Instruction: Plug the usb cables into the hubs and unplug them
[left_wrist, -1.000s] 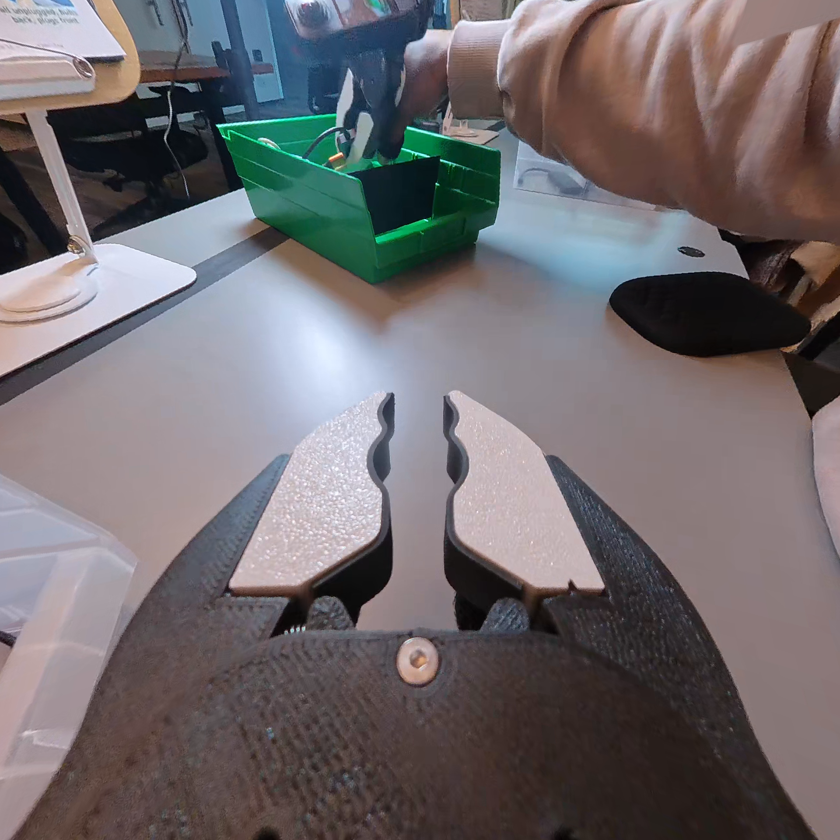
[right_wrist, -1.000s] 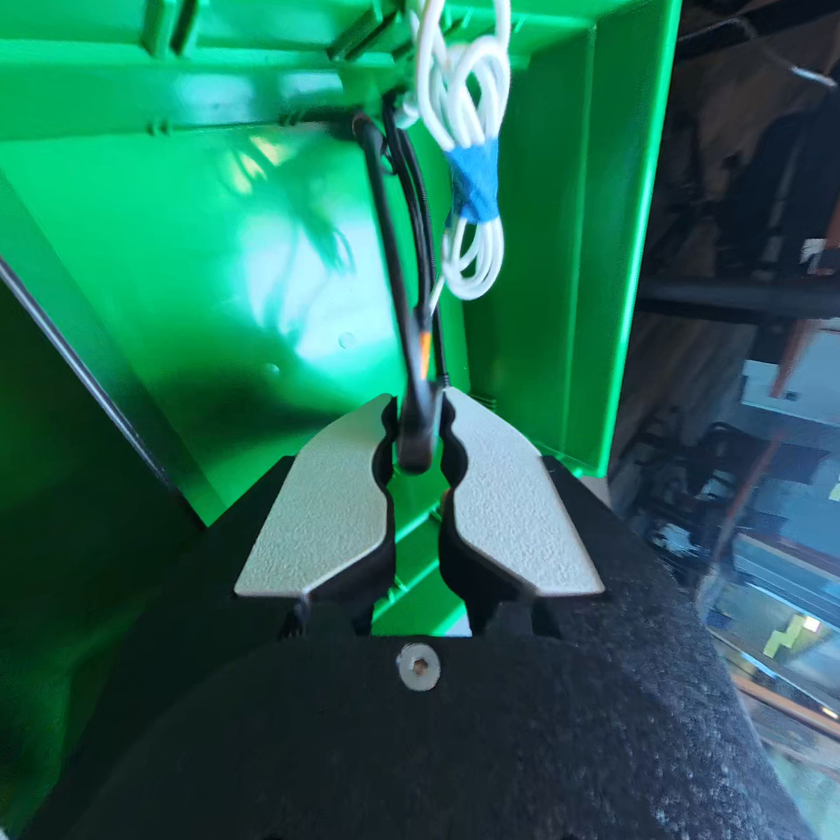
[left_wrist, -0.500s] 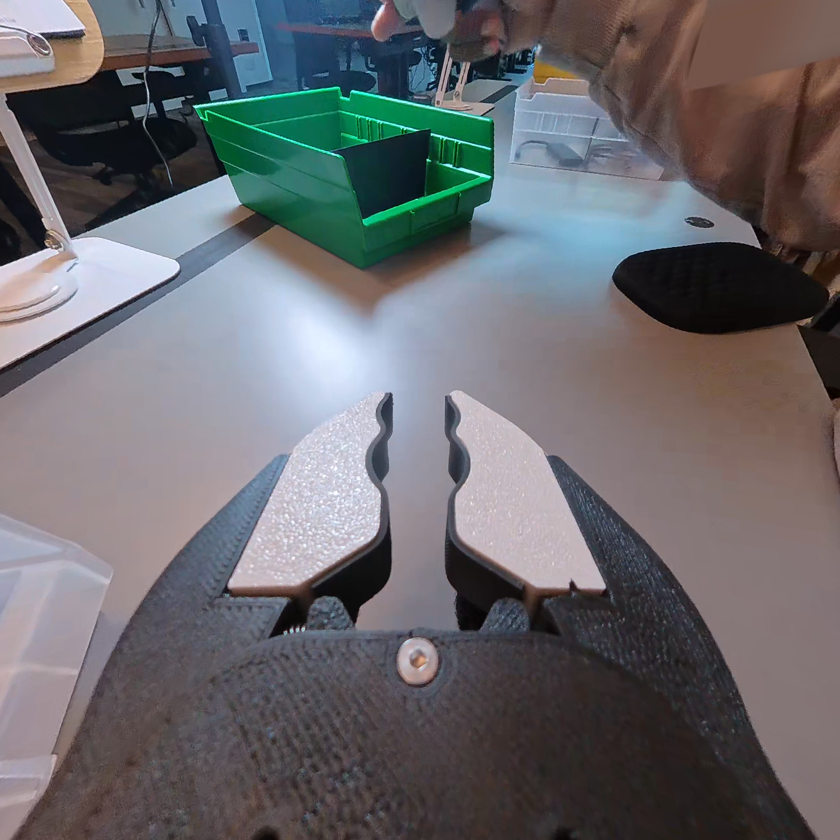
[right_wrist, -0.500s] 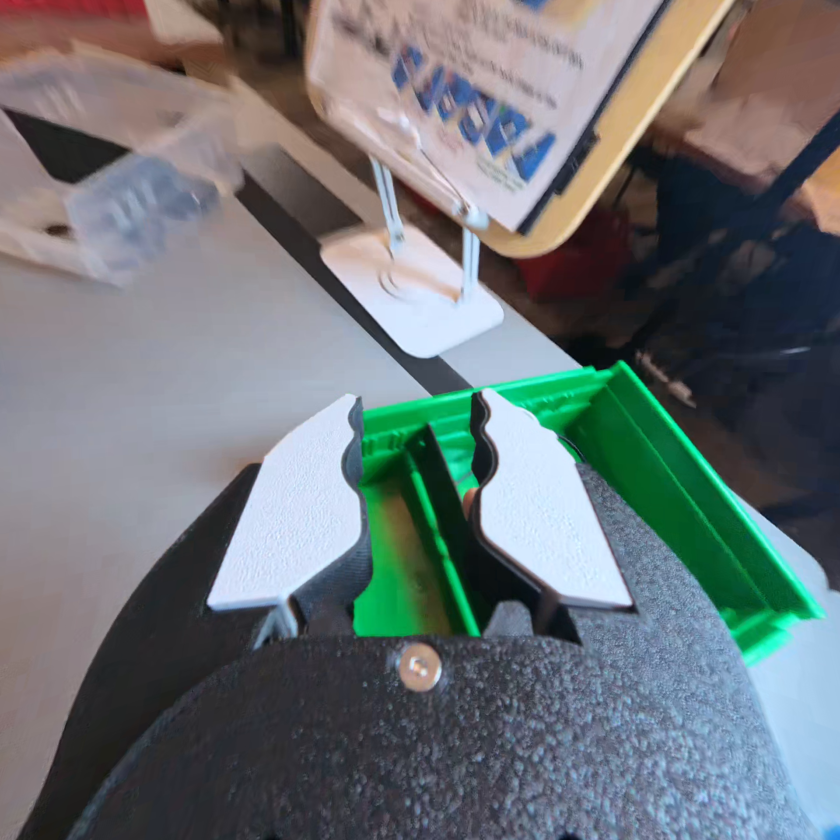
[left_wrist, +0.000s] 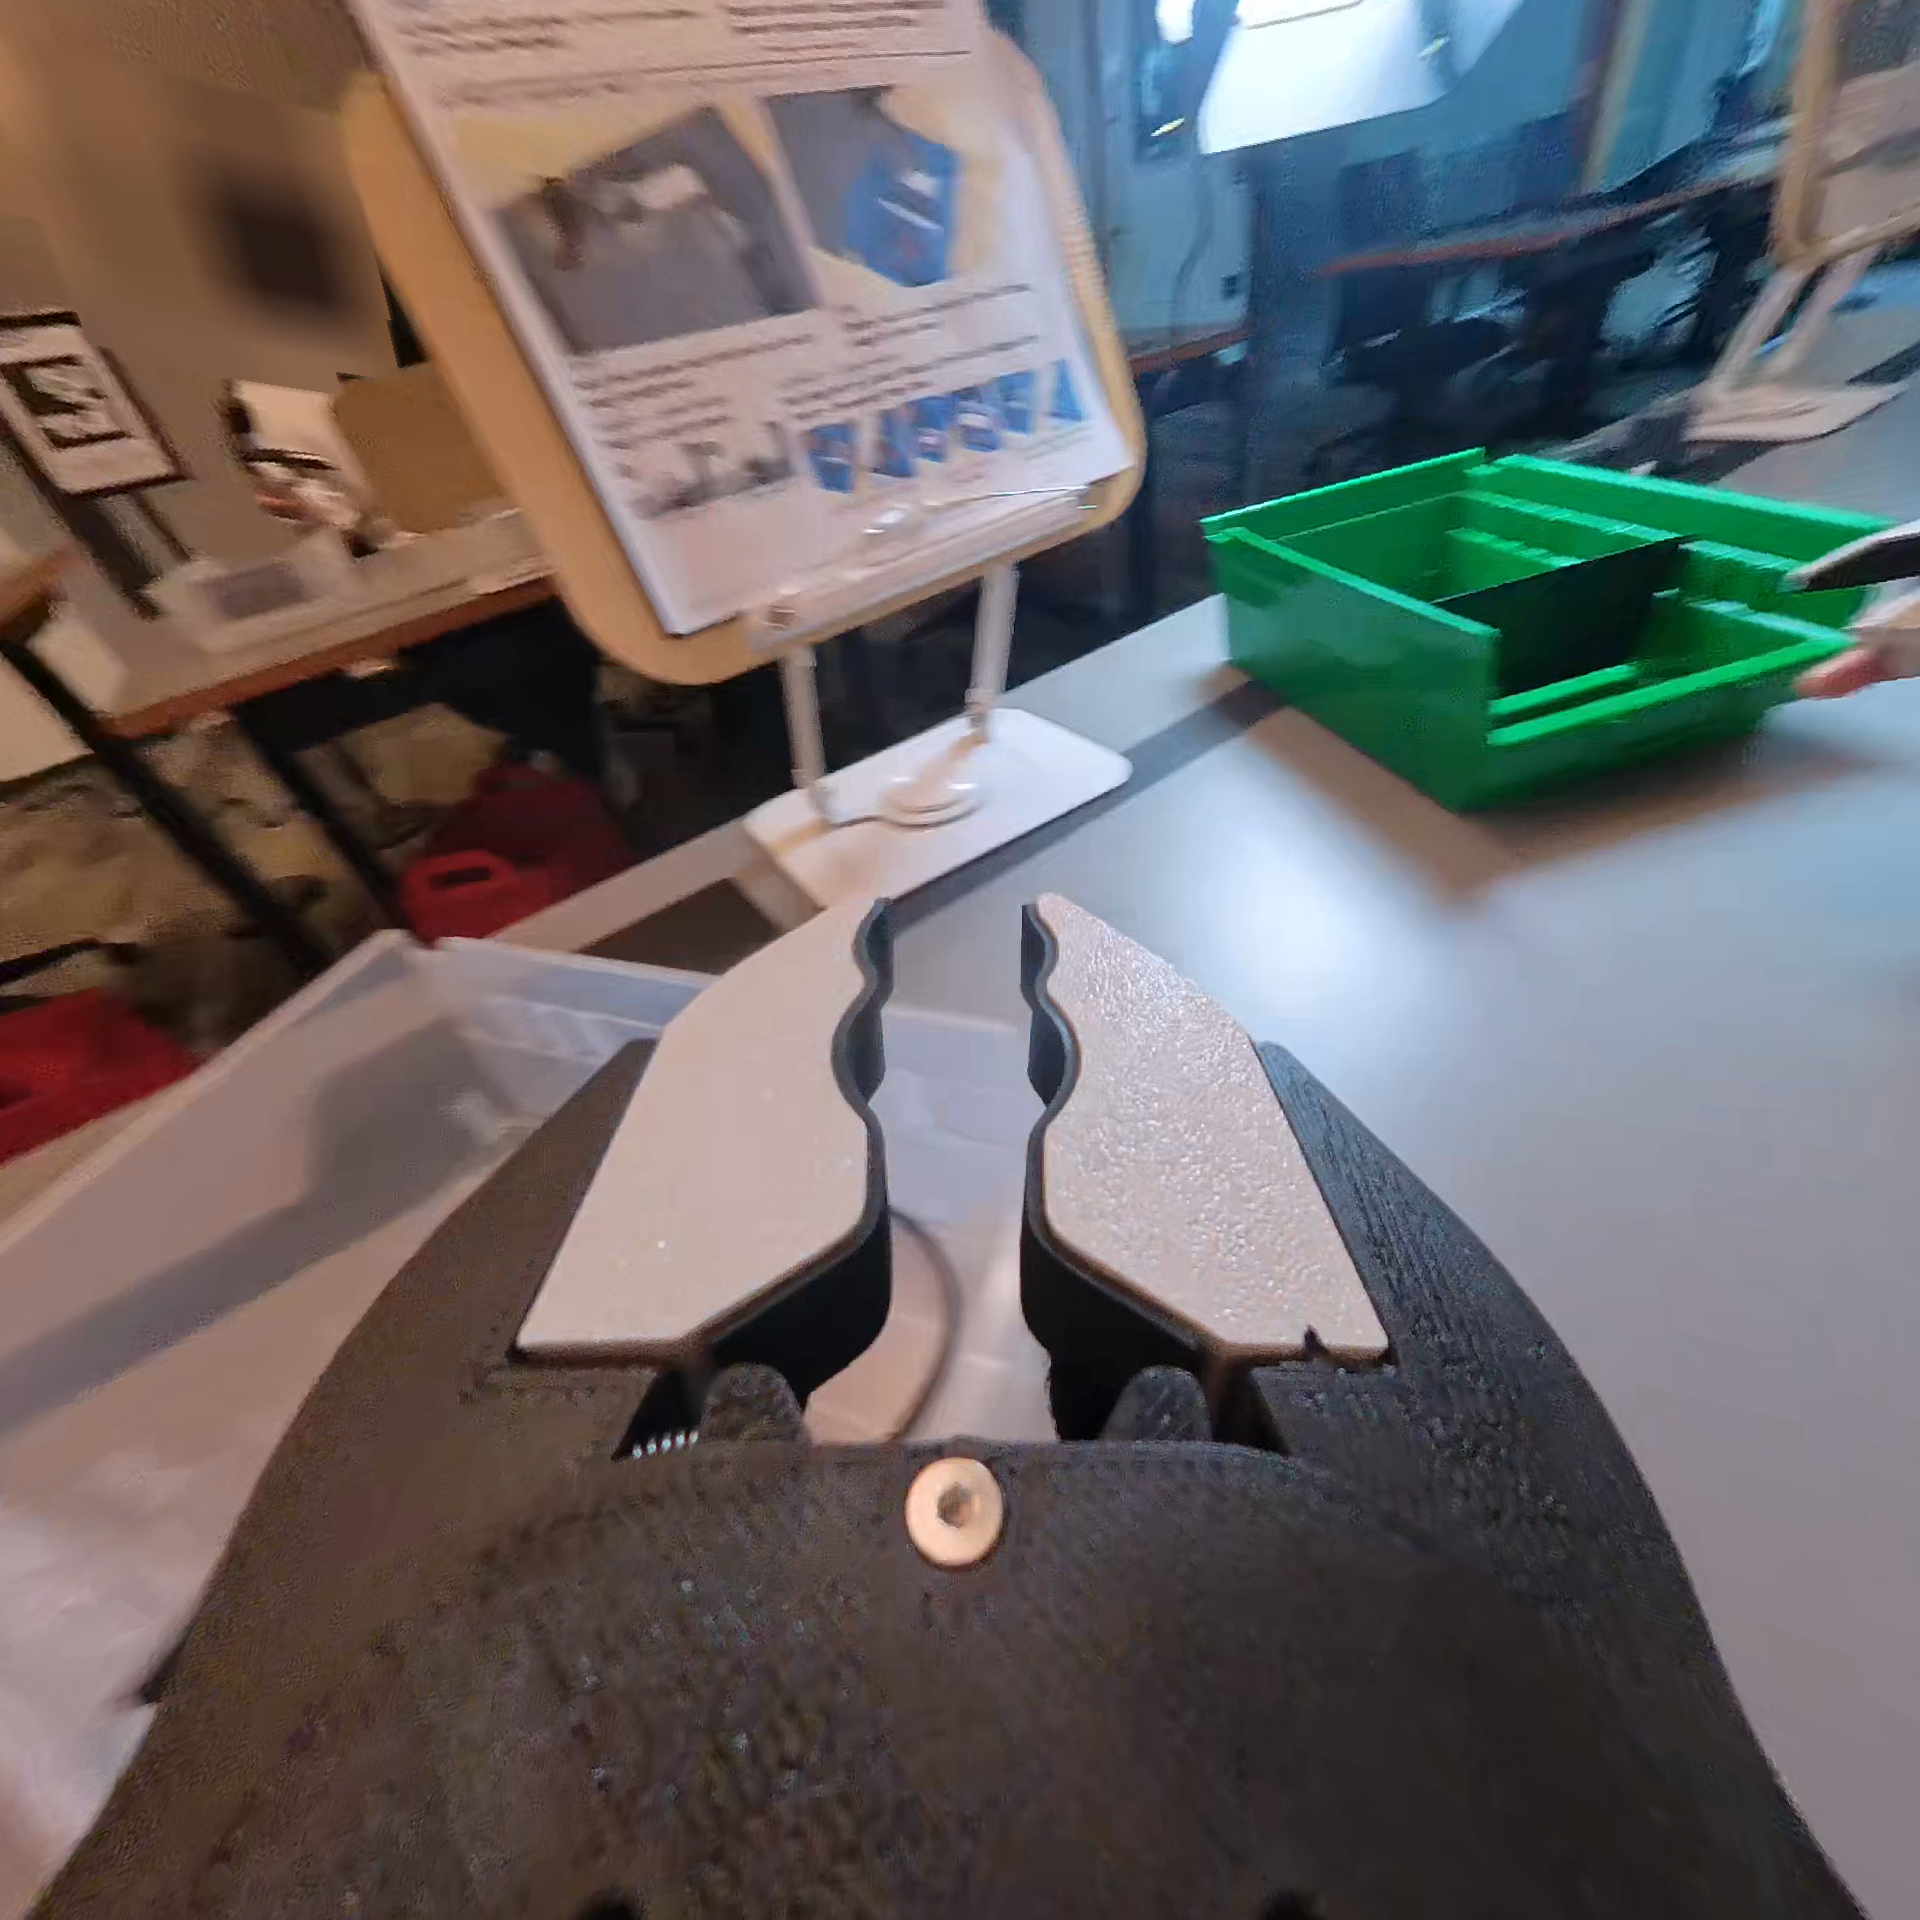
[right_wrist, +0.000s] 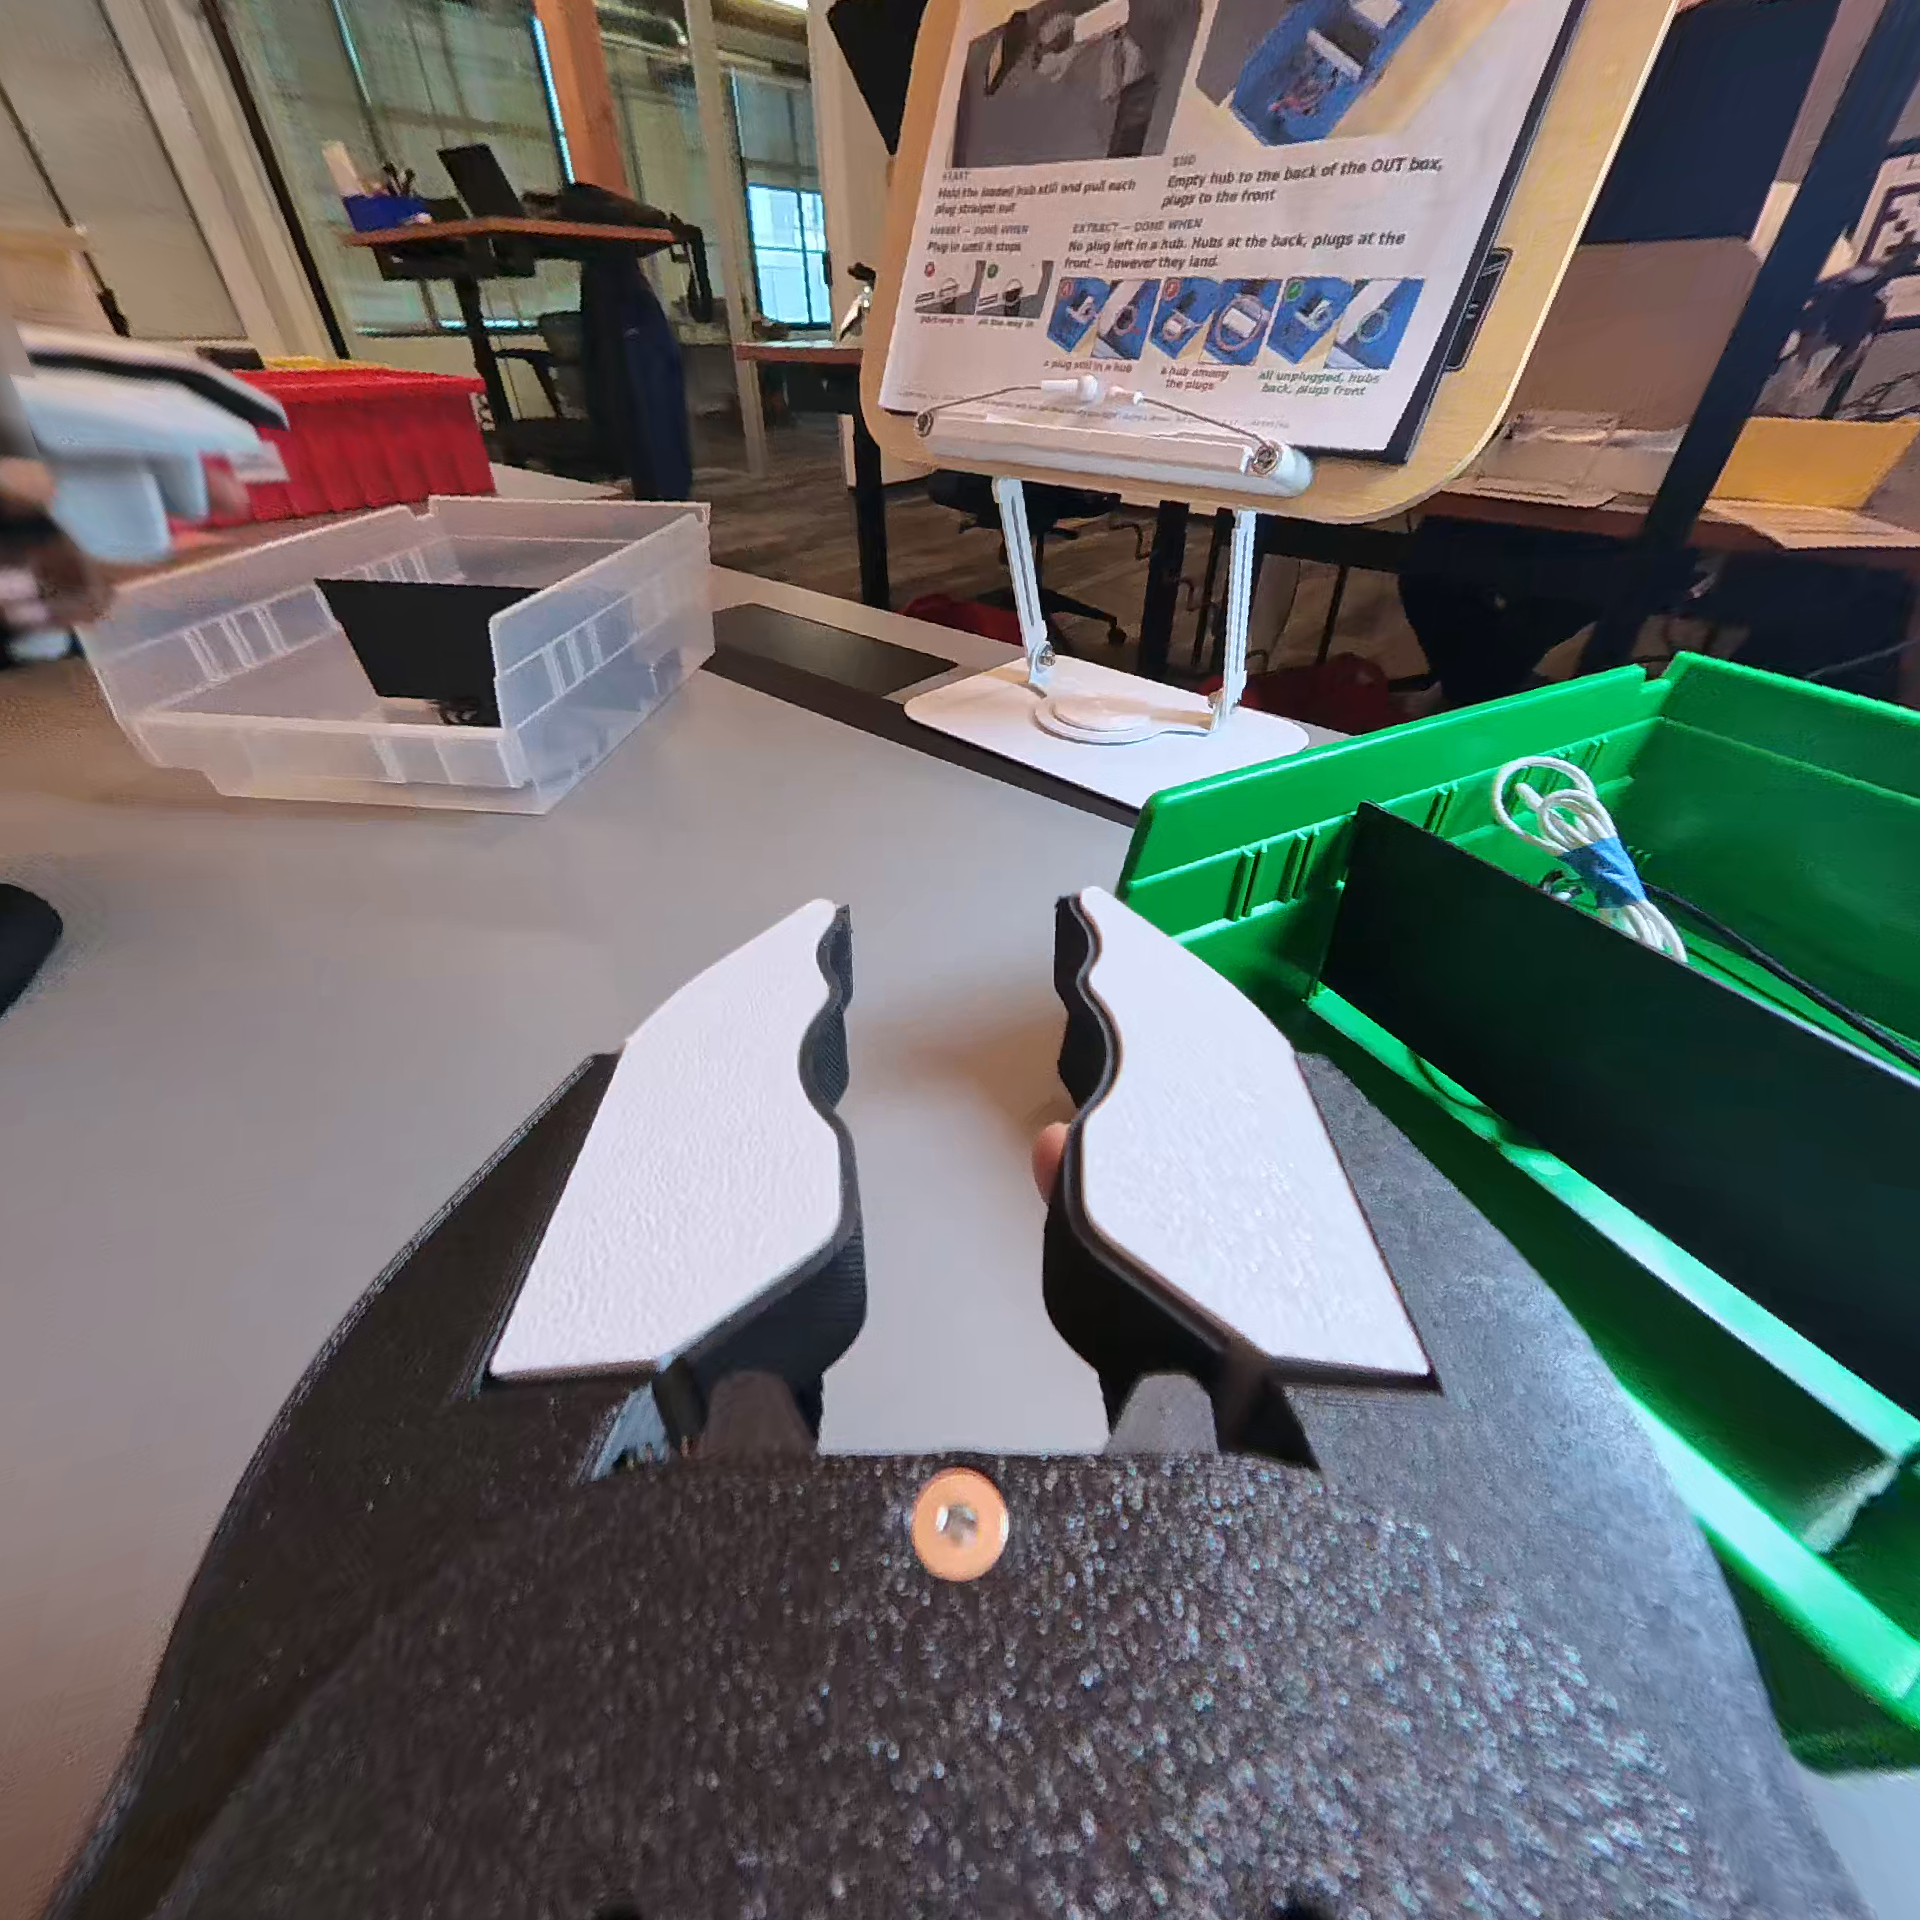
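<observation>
Two bins on a grey table (right_wrist: 364, 987), well apart: one green bin (right_wrist: 1226, 883) at the right, one clear plastic bin (right_wrist: 582, 613) at the far left, each split by a single upright black divider (right_wrist: 1621, 1049). One white usb cable (right_wrist: 1569, 831), coiled into several loops and bound by a strip of blue tape, lying in the green bin's compartment beyond the divider, near the bin's far wall. One thin black cable (right_wrist: 1787, 977) running beside it along the same compartment, plug ends not clearly visible. Something dark low in the clear bin past its divider, too indistinct to name. Between the two bins, one tilted instruction board on a white stand (right_wrist: 1112, 717) with two slim legs. Right gripper (right_wrist: 954, 961) held over bare table just beside the green bin's near corner, fingers spread moderately apart, nothing between them. Left gripper (left_wrist: 954, 951) poised above the clear bin's (left_wrist: 343, 1039) rim, fingers parted by a narrower gap, gripping nothing; a thin dark cable (left_wrist: 940, 1320) seen through the gap on the bin floor below. In the left wrist view, green bin (left_wrist: 1351, 644) far to the right.
</observation>
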